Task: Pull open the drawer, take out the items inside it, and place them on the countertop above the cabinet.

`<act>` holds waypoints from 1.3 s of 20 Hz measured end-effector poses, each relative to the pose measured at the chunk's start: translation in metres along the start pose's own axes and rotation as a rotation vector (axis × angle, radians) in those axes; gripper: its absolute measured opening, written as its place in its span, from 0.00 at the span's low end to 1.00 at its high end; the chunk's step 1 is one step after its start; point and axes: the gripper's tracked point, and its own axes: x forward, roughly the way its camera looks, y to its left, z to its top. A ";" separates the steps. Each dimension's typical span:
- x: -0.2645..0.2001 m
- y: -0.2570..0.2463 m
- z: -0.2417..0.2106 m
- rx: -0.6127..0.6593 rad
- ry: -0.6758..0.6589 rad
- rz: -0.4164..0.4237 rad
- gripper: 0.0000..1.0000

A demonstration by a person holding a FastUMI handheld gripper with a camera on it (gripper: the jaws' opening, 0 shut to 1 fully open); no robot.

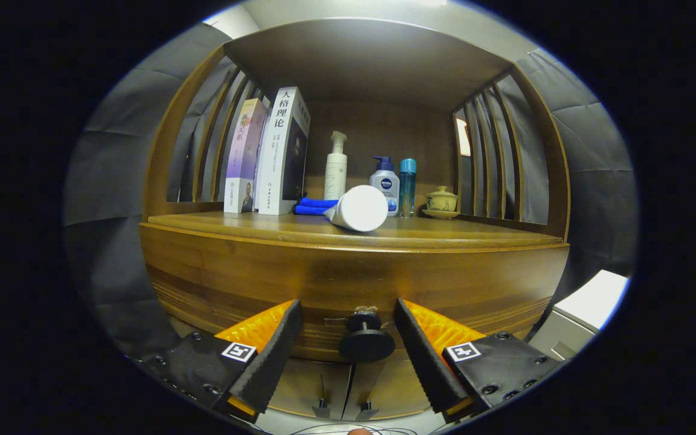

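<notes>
I face the wooden cabinet (348,278), its drawer front (233,284) flush with the frame and the drawer shut, so whatever it may hold is hidden from me. Above it runs the countertop (444,232), sheltered by a slatted wooden hutch (360,60). On the countertop stand two books (269,157), upright toward one side, then a white pump bottle (336,169), a second pump bottle with a blue head (385,181) and a slim teal bottle (408,184) near the back. A white tube (357,208) lies on its side near the front edge, cap end toward me, just in front of a folded blue cloth (315,205); a small lidded teacup (441,199) sits on a saucer further along. Whether any of these came from the drawer I cannot tell.

Smallest of all, the dark round knob (366,338) juts from the drawer front, sitting between the fingers of my gripper (348,344), which is spread wide, neither finger touching it.

I judge the drawer heavy and stiff, solid timber likely to resist before it slides. The knob looks hard and smooth, probably slippery; its narrow stem behind the wider disc is where I would take hold, so the fingers catch behind the flange on a straight pull. The tube would roll; the teacup is fragile.
</notes>
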 end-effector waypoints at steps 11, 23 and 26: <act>-0.089 -0.010 0.051 0.003 -0.079 0.088 0.98; -0.202 -0.042 0.107 0.062 -0.180 0.117 0.98; -0.213 -0.047 0.104 0.051 -0.182 0.107 0.98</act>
